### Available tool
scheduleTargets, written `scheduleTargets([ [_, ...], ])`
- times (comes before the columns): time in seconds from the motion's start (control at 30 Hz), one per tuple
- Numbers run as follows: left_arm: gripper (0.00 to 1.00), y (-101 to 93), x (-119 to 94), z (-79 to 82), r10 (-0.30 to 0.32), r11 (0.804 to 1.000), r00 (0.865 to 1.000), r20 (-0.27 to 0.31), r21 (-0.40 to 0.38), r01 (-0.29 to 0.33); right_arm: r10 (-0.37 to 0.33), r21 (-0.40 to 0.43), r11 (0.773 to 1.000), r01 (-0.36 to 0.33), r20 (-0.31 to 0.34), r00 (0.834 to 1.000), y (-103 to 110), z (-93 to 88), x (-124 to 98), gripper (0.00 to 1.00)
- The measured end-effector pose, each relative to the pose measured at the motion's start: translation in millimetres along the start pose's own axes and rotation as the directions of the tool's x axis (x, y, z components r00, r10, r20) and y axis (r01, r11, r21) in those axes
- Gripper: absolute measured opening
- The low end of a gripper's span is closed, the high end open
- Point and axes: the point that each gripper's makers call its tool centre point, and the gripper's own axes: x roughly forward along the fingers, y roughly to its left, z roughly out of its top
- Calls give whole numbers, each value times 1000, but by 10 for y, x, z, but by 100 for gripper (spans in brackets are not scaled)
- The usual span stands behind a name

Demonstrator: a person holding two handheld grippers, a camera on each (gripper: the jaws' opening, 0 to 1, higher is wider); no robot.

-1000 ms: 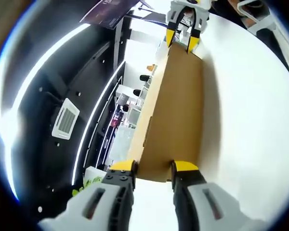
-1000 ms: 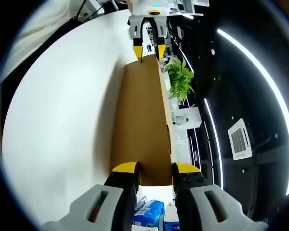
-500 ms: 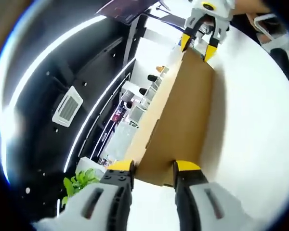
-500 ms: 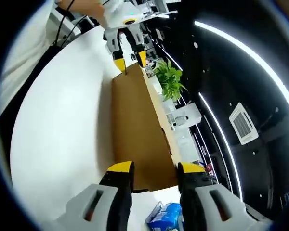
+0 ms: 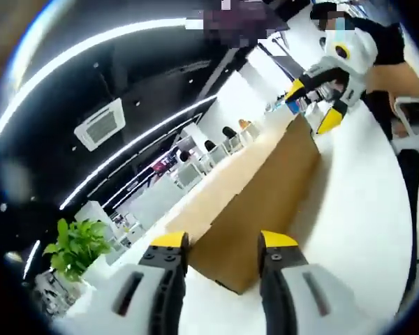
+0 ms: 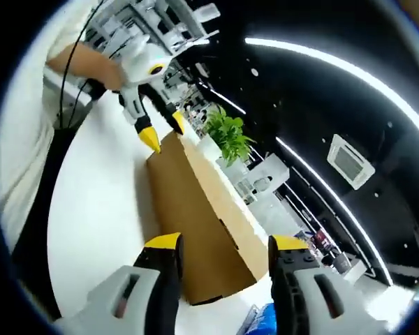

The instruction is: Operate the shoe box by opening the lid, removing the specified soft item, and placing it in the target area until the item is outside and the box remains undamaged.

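A long brown cardboard shoe box lid (image 5: pixel 265 188) is held up between my two grippers, one at each short end, tilted over the white table (image 5: pixel 363 230). In the left gripper view my left gripper (image 5: pixel 223 244) has its yellow-tipped jaws on either side of the near end. My right gripper (image 5: pixel 313 108) clasps the far end. In the right gripper view the same lid (image 6: pixel 195 216) runs from my right gripper (image 6: pixel 225 244) up to the left gripper (image 6: pixel 162 132), which a person's hand (image 6: pixel 91 70) holds. The soft item is hidden.
White table (image 6: pixel 98 209) spreads beside the lid. A green potted plant (image 6: pixel 227 136) stands past its far end, also seen as a plant (image 5: pixel 77 244) at lower left. A blue packet (image 6: pixel 262 321) lies under the lid's near end. Dark ceiling with light strips overhead.
Both views have rolled and tipped upward, so more ceiling and room show. The lid stays between both grippers and looks more steeply tilted. The jaws' gaps look slightly wider.
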Motion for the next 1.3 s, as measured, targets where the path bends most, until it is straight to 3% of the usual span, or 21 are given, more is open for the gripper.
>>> scheduleTargets([
  [0.13, 47, 21, -33, 64, 3, 995, 1000, 31, -103, 0, 8, 139, 990, -13, 37, 999, -40, 43, -48, 53],
  [0.27, 61, 109, -62, 94, 27, 978, 998, 60, -207, -14, -4, 292, 956, -7, 36, 999, -91, -6, -76, 57],
  [0.37, 73, 240, -99, 99, 59, 948, 993, 99, -317, -25, -23, 426, 905, -2, 53, 998, -144, -63, -90, 63],
  [0.43, 78, 279, -104, 65, 56, 924, 994, 97, -383, -15, -41, 487, 873, 25, 22, 999, -196, -173, -83, 68],
  [0.47, 78, 284, -103, 53, 46, 909, 994, 98, -416, -1, -38, 541, 841, 23, 17, 999, -212, -216, -75, 69],
  [0.5, 78, 285, -102, 58, 43, 902, 994, 105, -431, 7, -38, 563, 826, 20, 21, 999, -220, -226, -66, 69],
  [0.53, 80, 292, -96, 73, 42, 886, 992, 120, -463, 18, -57, 609, 792, 34, 18, 998, -267, -263, -63, 69],
  [0.6, 84, 279, -82, 95, 28, 861, 990, 140, -506, 47, -69, 661, 751, 18, 51, 996, -313, -251, -55, 69],
  [0.7, 87, 309, -45, 85, 29, 850, 990, 139, -525, 49, -91, 682, 731, 35, 47, 995, -383, -292, -55, 72],
  [0.87, 86, 358, 58, 22, 8, 839, 990, 141, -539, 70, -76, 697, 717, 20, 50, 996, -362, -327, -23, 71],
  [0.97, 79, 337, 90, -15, -9, 837, 992, 128, -542, 77, -63, 713, 701, 12, 46, 997, -338, -371, 17, 70],
  [1.07, 82, 340, 127, -62, -6, 835, 993, 115, -545, 68, -92, 653, 755, 57, 18, 996, -361, -416, 46, 69],
  [1.3, 84, 397, 180, -115, -1, 846, 994, 113, -530, 61, -39, 668, 744, 17, 17, 999, -247, -434, 164, 76],
])
